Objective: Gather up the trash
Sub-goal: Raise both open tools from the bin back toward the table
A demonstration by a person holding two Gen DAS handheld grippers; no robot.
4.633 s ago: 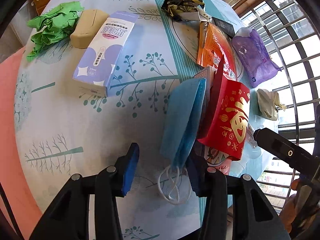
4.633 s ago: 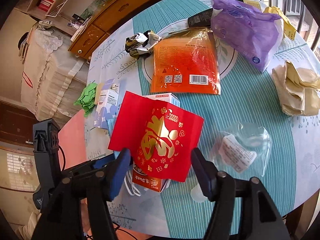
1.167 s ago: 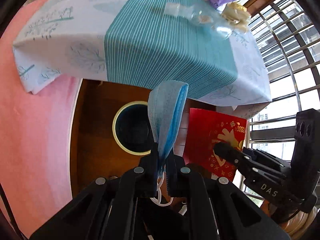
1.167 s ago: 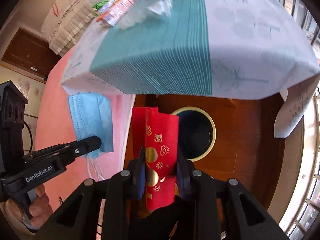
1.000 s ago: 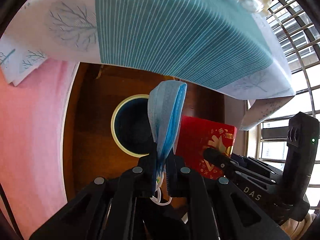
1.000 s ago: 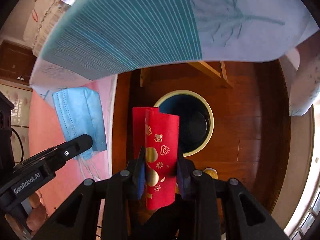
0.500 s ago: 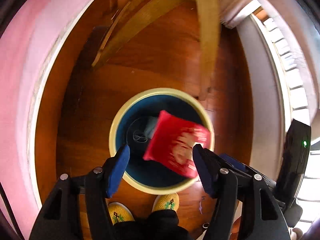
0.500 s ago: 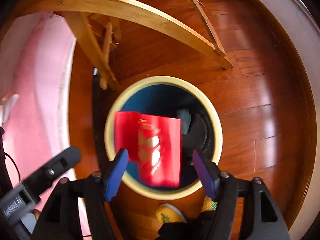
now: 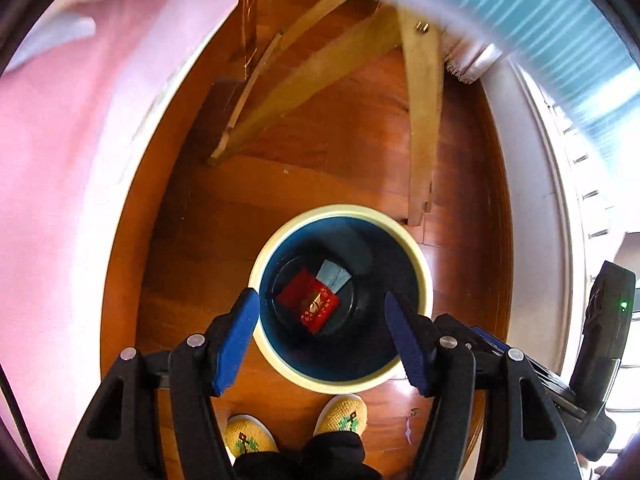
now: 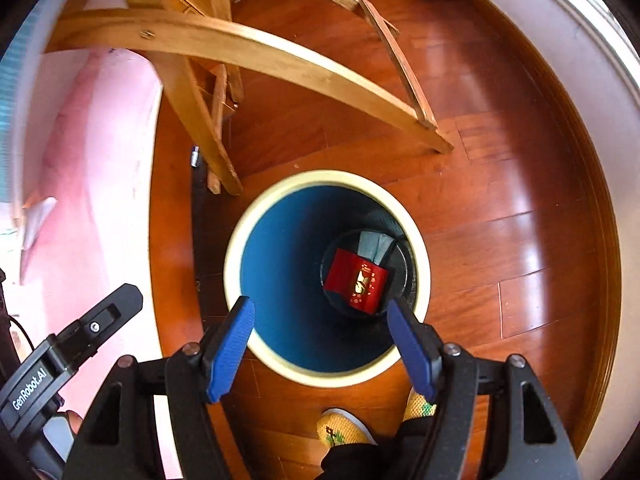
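Note:
A round bin with a cream rim [image 9: 427, 276] and dark blue inside stands on the wooden floor; it also shows in the right wrist view [image 10: 236, 240]. At its bottom lie the red envelope [image 9: 310, 300] [image 10: 356, 280] and, partly under it, the blue face mask [image 9: 333, 275] [image 10: 370, 245]. My left gripper [image 9: 322, 330] is open and empty above the bin's near rim. My right gripper [image 10: 320, 330] is open and empty above the same bin.
Wooden table legs [image 9: 418, 120] [image 10: 248, 56] stand just behind the bin. The tablecloth [image 9: 560, 20] hangs at the top. A pink rug [image 9: 48, 200] [image 10: 92, 184] lies to the left. The person's yellow slippers [image 9: 340, 410] [image 10: 344, 428] stand at the bin's near side.
Both grippers held the mask and envelope, then opened over the bin. The envelope, falling half a second ago, now rests at the bottom with the mask. The view has pulled back slightly.

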